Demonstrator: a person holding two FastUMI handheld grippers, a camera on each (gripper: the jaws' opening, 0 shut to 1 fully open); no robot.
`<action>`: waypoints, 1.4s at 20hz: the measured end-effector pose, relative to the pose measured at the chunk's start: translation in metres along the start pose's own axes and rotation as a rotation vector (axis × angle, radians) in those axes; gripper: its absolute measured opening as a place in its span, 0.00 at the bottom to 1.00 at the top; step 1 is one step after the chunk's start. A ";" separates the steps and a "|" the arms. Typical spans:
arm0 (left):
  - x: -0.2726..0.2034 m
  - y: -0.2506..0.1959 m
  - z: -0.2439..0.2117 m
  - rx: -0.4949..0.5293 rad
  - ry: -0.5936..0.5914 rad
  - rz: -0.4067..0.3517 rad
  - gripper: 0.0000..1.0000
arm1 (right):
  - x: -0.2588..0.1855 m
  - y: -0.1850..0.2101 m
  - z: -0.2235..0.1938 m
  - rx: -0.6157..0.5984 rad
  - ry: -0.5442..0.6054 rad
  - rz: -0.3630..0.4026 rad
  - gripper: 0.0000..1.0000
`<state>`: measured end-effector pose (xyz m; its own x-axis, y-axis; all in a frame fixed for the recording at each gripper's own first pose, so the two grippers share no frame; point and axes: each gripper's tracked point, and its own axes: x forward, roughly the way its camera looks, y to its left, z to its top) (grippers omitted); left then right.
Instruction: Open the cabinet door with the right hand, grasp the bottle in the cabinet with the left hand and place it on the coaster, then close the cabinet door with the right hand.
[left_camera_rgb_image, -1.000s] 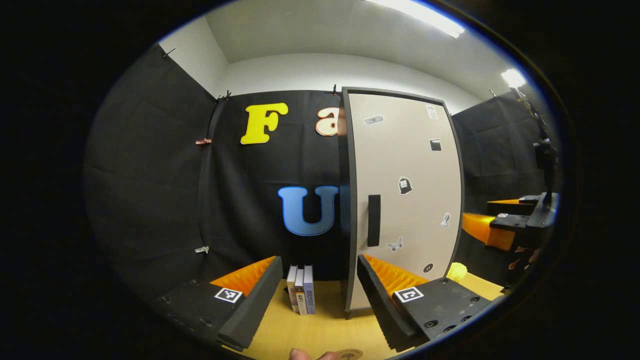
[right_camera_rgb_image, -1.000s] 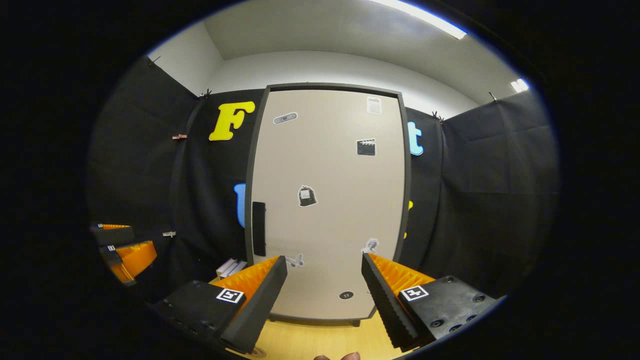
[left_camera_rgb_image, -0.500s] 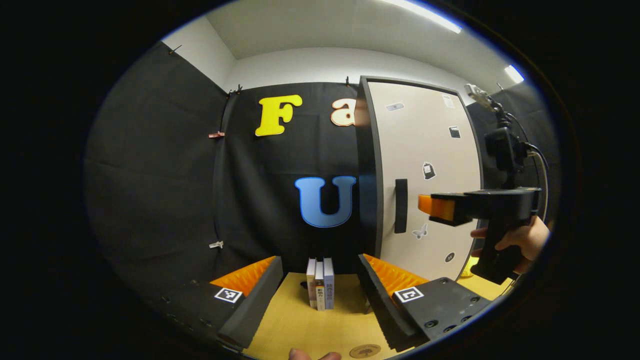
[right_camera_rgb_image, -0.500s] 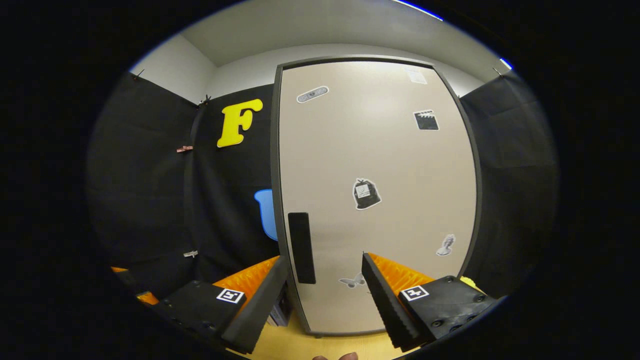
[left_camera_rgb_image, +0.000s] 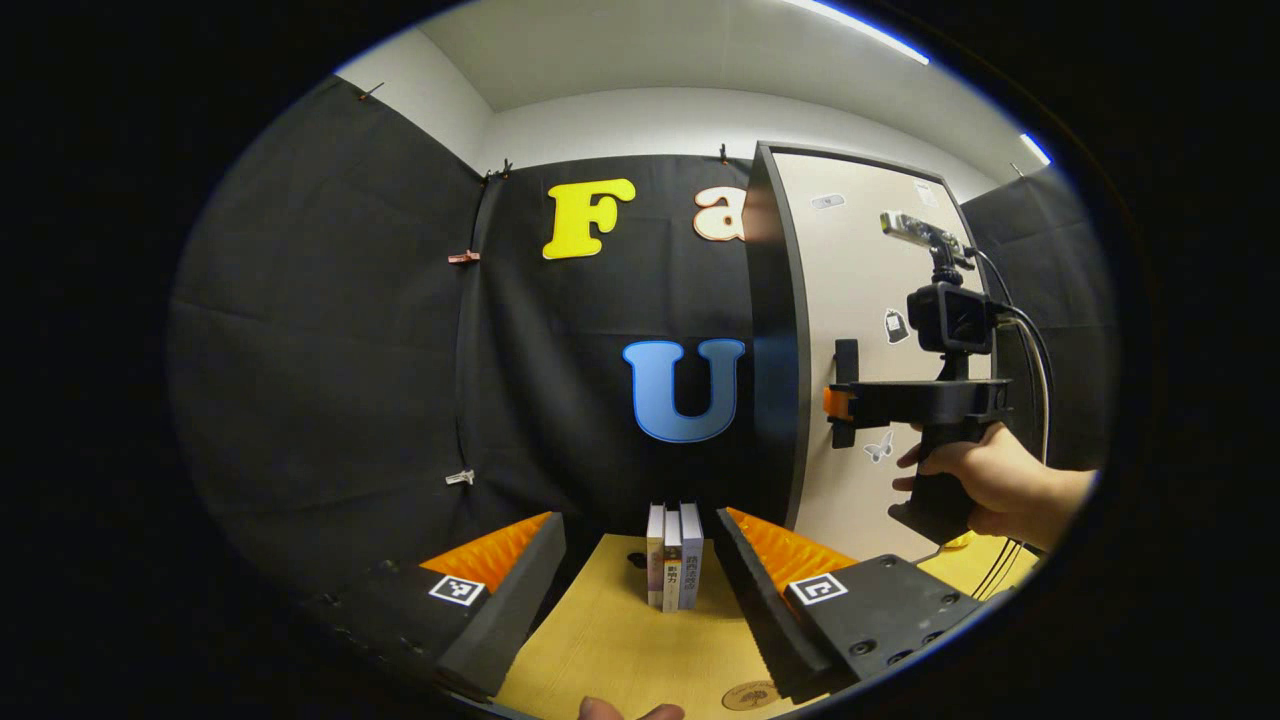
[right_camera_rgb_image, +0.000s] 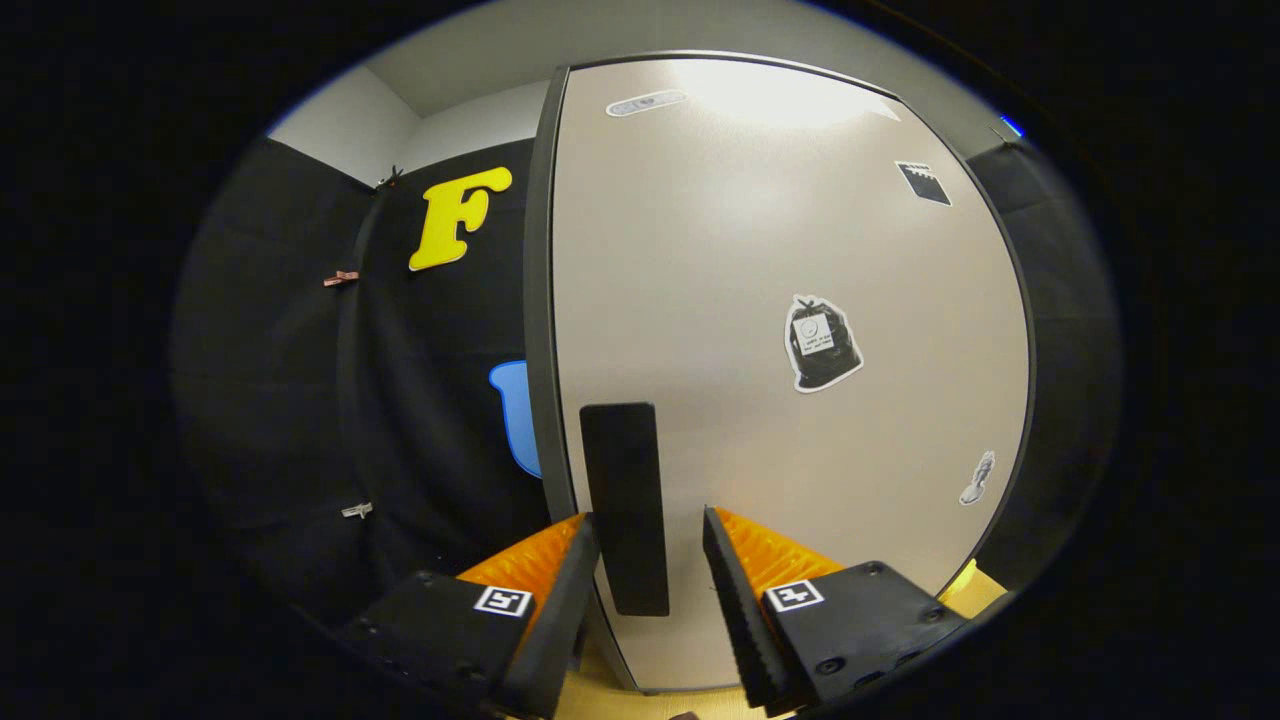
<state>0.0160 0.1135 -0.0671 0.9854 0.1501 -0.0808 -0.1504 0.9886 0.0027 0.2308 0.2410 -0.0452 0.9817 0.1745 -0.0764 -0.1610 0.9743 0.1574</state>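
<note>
Cabinet door (right_camera_rgb_image: 780, 400) took most of the right gripper view, beige with a dark frame, and it stood closed. Its black handle (right_camera_rgb_image: 624, 505) was in the lower middle of that picture, between the two fingers of the right gripper (right_camera_rgb_image: 650, 560). The jaws stood apart on both sides of the handle, and I could not tell if the pads touched it. Stickers were on the door; the biggest one (right_camera_rgb_image: 822, 343), right of centre, looked like a black bag with a white tag, but its writing was too small to read.

In the left gripper view the left gripper (left_camera_rgb_image: 640, 560) was at the bottom with its jaws wide apart and nothing between them, above a wooden table (left_camera_rgb_image: 620, 650). Three books (left_camera_rgb_image: 674, 556) stood upright at the far end of the table; the text on their spines was not readable. A round coaster (left_camera_rgb_image: 752, 695) lay at the bottom edge, right of centre. At the right side a hand (left_camera_rgb_image: 985, 480) held the right gripper against the handle.
</note>
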 end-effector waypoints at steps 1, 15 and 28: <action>0.000 0.001 0.000 -0.001 0.000 0.005 0.95 | 0.003 0.005 -0.002 -0.001 0.001 0.013 0.63; -0.021 0.010 0.009 0.005 -0.014 0.037 0.95 | -0.017 0.008 -0.001 0.010 0.048 0.078 0.19; -0.058 -0.042 0.032 0.014 -0.054 -0.011 0.96 | -0.098 -0.015 0.010 0.018 0.079 0.209 0.19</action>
<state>-0.0319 0.0639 -0.0311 0.9899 0.1390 -0.0267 -0.1386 0.9902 0.0164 0.1384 0.2079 -0.0302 0.9159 0.3838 -0.1174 -0.3576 0.9132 0.1956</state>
